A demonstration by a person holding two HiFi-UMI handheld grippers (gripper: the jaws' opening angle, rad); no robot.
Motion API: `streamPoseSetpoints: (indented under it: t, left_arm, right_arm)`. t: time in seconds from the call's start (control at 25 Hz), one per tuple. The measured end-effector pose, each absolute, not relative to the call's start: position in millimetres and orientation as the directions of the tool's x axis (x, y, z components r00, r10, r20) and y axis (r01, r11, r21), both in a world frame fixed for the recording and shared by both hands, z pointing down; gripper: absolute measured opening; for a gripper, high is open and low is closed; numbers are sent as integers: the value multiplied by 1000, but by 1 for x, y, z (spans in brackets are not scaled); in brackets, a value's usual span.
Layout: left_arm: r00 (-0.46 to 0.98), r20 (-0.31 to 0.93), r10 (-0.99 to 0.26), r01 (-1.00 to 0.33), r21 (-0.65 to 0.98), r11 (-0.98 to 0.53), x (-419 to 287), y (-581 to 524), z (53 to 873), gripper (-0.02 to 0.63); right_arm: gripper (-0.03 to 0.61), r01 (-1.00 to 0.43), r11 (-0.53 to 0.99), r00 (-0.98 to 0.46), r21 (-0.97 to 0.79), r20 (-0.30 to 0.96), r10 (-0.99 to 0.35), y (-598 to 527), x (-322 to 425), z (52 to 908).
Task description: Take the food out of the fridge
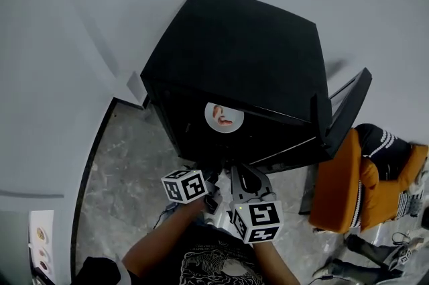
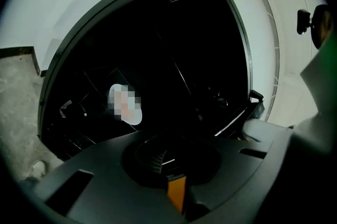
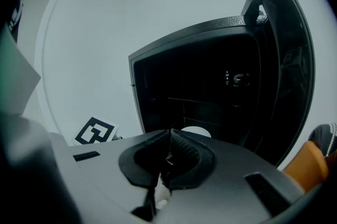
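A black mini fridge [image 1: 241, 55] stands on the floor with its door [image 1: 345, 109] swung open to the right. On a shelf inside sits a white plate [image 1: 224, 117] holding pinkish-red food. The plate also shows in the left gripper view [image 2: 125, 104] and, partly hidden behind the jaws, in the right gripper view [image 3: 196, 132]. Both grippers hang side by side just in front of the fridge opening, short of the plate. My left gripper [image 1: 213, 178] [image 2: 158, 157] is shut and holds nothing. My right gripper [image 1: 240, 173] [image 3: 169, 133] has its pads touching, also with nothing in it.
The fridge stands against a white wall on a grey marbled floor [image 1: 127, 163]. An orange seat with dark clothing [image 1: 348, 183] stands right of the open door. Small clutter lies on the floor at the lower right. The fridge interior is very dark.
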State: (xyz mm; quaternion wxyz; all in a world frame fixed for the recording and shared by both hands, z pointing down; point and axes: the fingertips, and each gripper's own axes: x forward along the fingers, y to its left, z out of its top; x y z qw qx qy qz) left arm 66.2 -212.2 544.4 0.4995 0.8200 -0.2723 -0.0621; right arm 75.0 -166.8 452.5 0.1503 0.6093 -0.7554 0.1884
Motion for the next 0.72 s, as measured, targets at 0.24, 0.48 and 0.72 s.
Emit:
streamPoseSetpoints:
  t: [0.24, 0.48, 0.72]
  left_arm:
    - [859, 125, -497, -312, 896, -315, 72, -232, 567, 15]
    - [841, 110, -529, -273, 931, -242, 68, -257, 594, 17]
    - [838, 147, -526, -276, 945, -175, 66, -271, 620, 78]
  right_arm:
    - [23, -980, 180, -201, -91, 476, -856, -181, 81, 459]
    - [23, -981, 175, -191, -77, 491, -850, -196, 85, 465]
    - [23, -983, 169, -182, -73, 514, -839, -208, 88, 472]
